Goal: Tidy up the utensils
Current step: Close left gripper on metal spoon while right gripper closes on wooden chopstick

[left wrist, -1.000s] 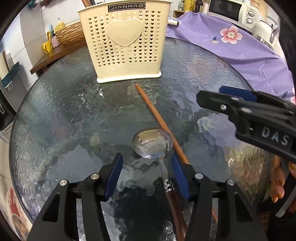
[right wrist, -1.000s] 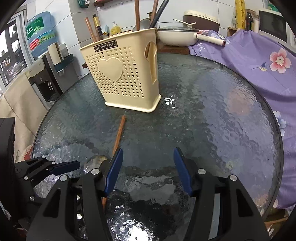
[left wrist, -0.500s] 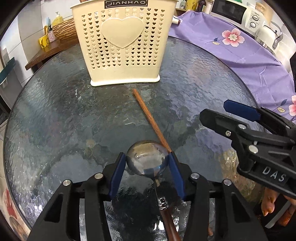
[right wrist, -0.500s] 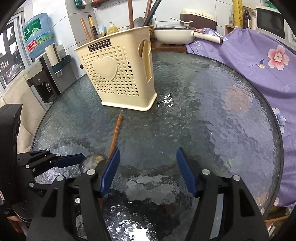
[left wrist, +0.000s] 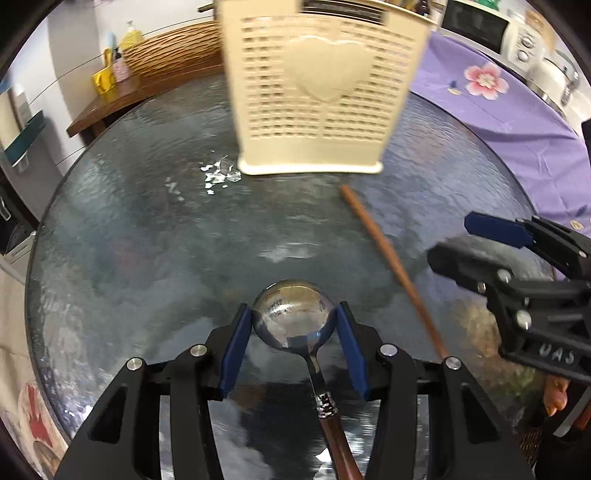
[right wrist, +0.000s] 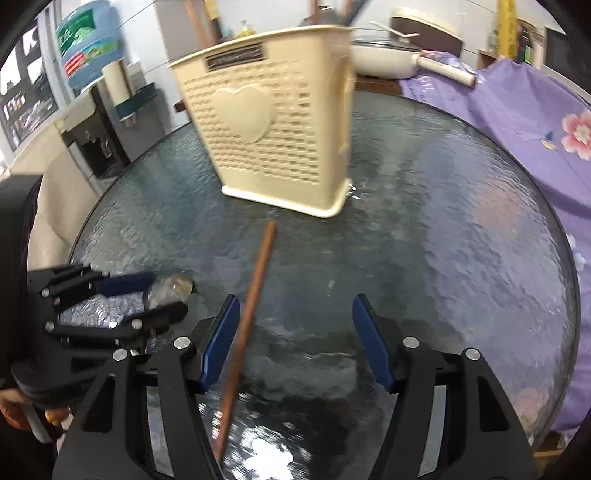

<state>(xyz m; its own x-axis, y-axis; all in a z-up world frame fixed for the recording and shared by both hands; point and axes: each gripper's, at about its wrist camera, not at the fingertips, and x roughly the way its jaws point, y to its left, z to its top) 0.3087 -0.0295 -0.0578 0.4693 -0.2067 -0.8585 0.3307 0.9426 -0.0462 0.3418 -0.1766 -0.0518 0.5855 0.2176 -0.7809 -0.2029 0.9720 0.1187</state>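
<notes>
Left wrist view: left tongs (left wrist: pixel 293 332) pinch round polished spoon (left wrist: pixel 291 319) bowl, 6 o'clock on pebbled glass worktop (left wrist: pixel 147 240). Right tongs (right wrist: pixel 295 343) gape wide, straddling slim wooden stick (right wrist: pixel 255 295). Perforated cream caddy (left wrist: pixel 317 92) at 12.

One spoon (left wrist: pixel 291 319) and one chopstick (left wrist: pixel 391 258) are counted on the single round glass counter (left wrist: pixel 147 236), along with one cream basket (left wrist: pixel 317 88). Two grippers are seen, the left (left wrist: pixel 291 347) and the right (right wrist: pixel 295 339), each with two blue-padded fingers (left wrist: pixel 236 343). Behind, one water bottle (right wrist: pixel 88 48), one white pan (right wrist: pixel 380 59), one microwave (left wrist: pixel 476 26) and one purple cloth (right wrist: pixel 517 122) are counted. Several handles rise blurred from the basket; their number cannot be told.
</notes>
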